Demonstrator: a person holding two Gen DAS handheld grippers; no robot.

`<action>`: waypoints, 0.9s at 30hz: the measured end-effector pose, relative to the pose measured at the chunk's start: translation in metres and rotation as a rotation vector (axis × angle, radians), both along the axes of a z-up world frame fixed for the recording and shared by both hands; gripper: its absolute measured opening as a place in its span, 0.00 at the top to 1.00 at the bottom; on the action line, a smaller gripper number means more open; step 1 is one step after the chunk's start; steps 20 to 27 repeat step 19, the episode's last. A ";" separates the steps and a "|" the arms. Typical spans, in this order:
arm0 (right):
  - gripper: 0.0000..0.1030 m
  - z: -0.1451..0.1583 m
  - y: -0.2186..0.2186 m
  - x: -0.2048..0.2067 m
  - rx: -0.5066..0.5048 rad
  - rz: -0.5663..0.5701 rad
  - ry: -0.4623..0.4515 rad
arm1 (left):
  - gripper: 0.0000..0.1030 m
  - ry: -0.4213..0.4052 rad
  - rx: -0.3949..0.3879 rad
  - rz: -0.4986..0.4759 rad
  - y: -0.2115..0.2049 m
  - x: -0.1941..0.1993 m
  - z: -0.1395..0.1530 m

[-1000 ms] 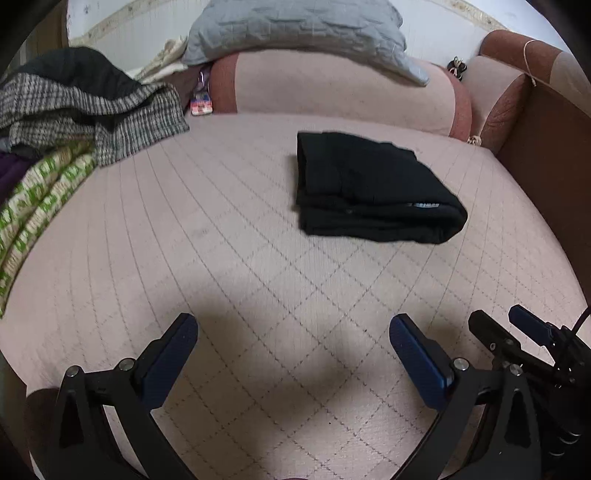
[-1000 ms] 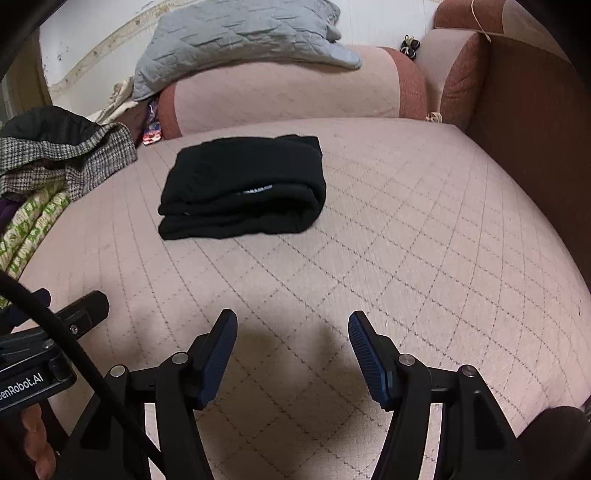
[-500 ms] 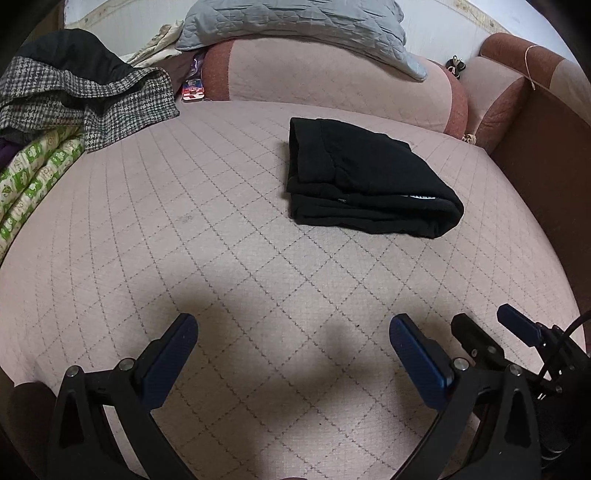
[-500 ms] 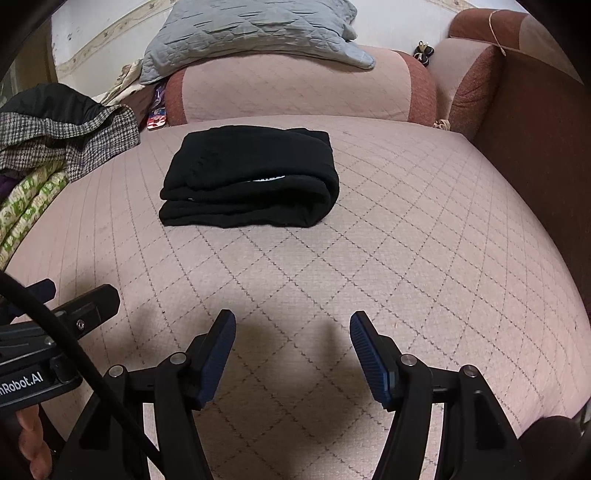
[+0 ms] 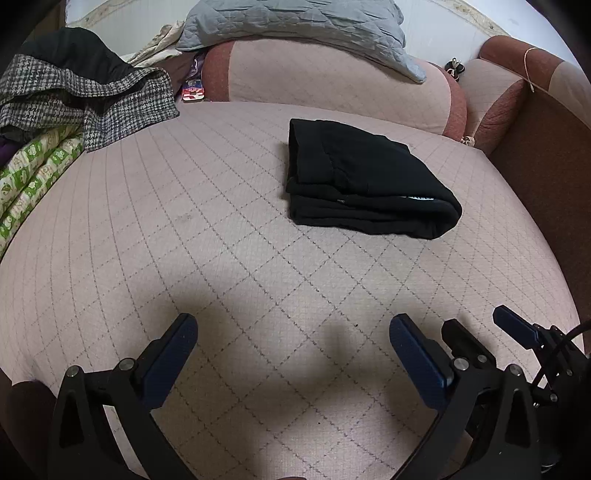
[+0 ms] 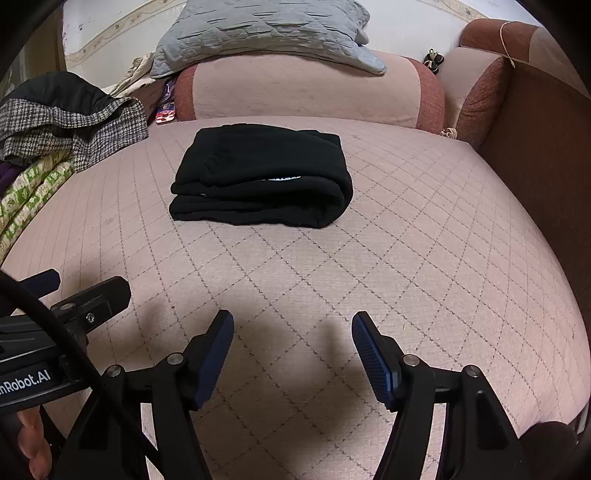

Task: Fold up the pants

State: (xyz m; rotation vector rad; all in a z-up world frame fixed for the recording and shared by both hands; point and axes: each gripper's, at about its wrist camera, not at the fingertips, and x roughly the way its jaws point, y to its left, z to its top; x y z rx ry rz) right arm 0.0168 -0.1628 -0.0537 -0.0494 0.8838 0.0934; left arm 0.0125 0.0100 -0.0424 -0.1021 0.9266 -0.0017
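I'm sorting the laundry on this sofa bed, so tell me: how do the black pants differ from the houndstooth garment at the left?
The black pants are plain black; the houndstooth garment is checked grey and white. The pants are folded into a neat, layered rectangle; the garment lies crumpled in a heap. The pants sit alone mid-cushion; the garment rests on other clothes at the edge. Neither gripper touches either one.

Pink quilted sofa seat [image 5: 229,258]; grey pillow [image 5: 295,22] on backrest.

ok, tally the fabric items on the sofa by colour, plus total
Black: 1, folded pants
Grey: 1, quilted pillow
Houndstooth: 1, garment with black cloth atop
Green-patterned: 1, blanket
Total: 4; left gripper and right gripper open, empty.
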 end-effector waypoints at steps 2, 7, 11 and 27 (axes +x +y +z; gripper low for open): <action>0.30 0.000 0.000 0.000 0.000 0.000 0.000 | 0.00 0.002 0.001 0.002 0.001 0.000 -0.001; 0.30 -0.001 0.002 0.000 -0.001 0.004 0.002 | 0.00 0.014 -0.008 0.002 0.002 0.001 -0.005; 0.30 -0.001 0.005 -0.002 -0.002 0.011 0.004 | 0.00 0.028 -0.024 0.001 0.004 0.002 -0.008; 0.29 -0.004 0.010 0.001 -0.002 0.026 0.015 | 0.00 0.050 -0.048 0.025 0.011 0.006 -0.014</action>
